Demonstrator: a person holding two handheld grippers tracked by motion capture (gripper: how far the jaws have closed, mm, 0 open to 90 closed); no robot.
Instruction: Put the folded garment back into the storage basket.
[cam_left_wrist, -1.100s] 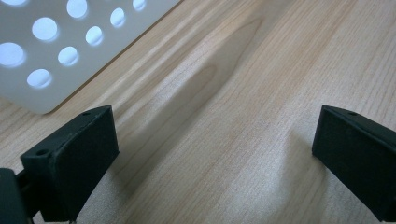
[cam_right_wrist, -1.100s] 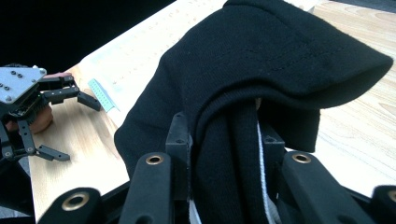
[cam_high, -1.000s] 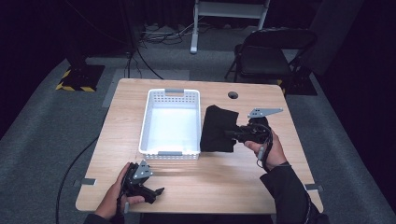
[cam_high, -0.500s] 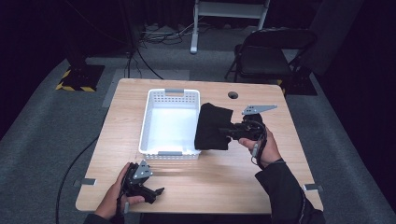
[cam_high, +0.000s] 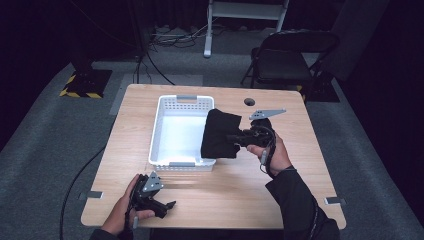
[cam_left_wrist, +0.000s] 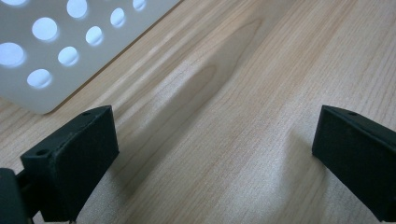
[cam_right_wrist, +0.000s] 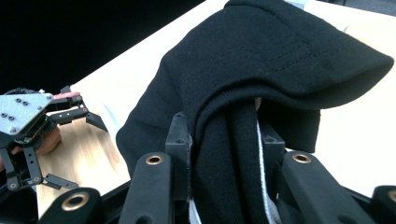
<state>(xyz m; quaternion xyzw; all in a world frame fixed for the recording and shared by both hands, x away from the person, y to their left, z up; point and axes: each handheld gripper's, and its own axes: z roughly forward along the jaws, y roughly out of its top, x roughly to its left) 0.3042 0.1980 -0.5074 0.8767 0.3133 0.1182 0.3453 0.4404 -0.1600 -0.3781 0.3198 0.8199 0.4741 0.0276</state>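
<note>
The right gripper (cam_high: 239, 138) pinches a folded black garment (cam_high: 220, 134) between its fingers, holding it above the white basket's (cam_high: 165, 161) right rim, probably to lower it inside, while the left gripper (cam_high: 162, 206) rests on the table (cam_high: 225, 190), fingers spread and empty.

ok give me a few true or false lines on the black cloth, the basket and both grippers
1. The right gripper is shut on the black cloth. True.
2. The left gripper holds the cloth too. False: its jaws stand open over bare table.
3. The white basket already has clothes inside. False: its floor shows bare.
4. The cloth hangs over the basket's right rim. True.
5. The left gripper sits near the table's front edge. True.
</note>
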